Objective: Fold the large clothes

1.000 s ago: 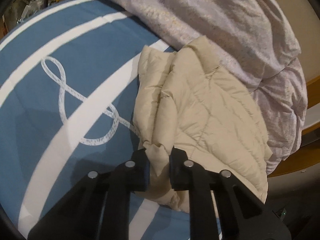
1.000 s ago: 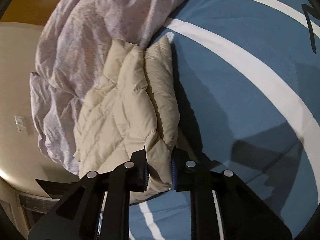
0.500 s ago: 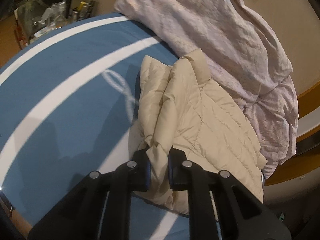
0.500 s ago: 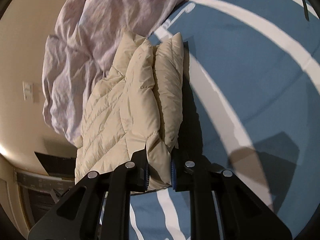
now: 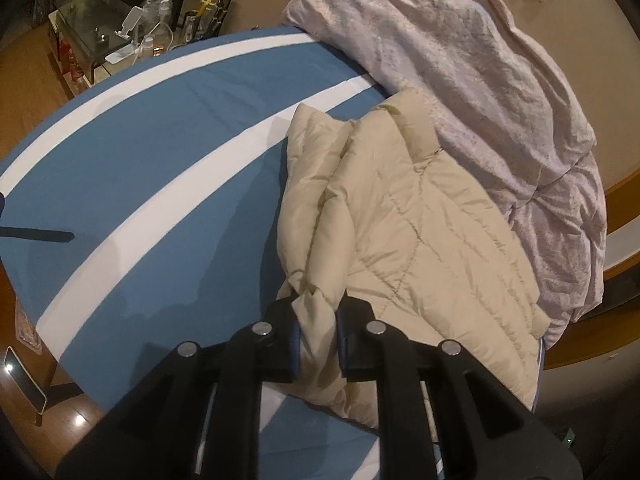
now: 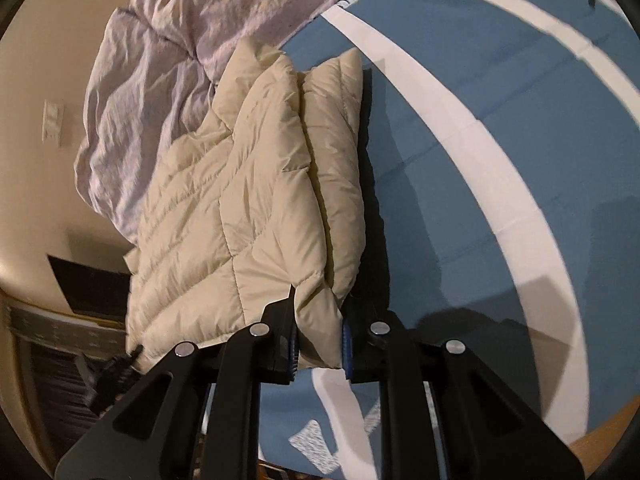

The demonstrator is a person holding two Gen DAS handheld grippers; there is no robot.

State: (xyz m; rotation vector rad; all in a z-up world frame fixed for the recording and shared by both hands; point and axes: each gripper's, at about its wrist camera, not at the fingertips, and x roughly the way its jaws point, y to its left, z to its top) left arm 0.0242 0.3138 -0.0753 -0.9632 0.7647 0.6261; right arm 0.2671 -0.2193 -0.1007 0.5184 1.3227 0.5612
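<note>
Folded jacket (image 5: 420,240) dragged off the rope print, collar pointing away lengthwise, left gripper (image 5: 318,328) and right gripper (image 6: 318,328) easing open, hem between.

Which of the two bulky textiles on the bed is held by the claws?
The cream quilted puffer jacket, pinched at its edge; the crumpled pale lilac duvet lies untouched behind.

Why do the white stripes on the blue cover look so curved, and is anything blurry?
Left wrist view: fisheye bends the stripes on the blue cover, dark corners. Right wrist view: same bending, blurred lower edge, dark shadow beside the beige jacket.
</note>
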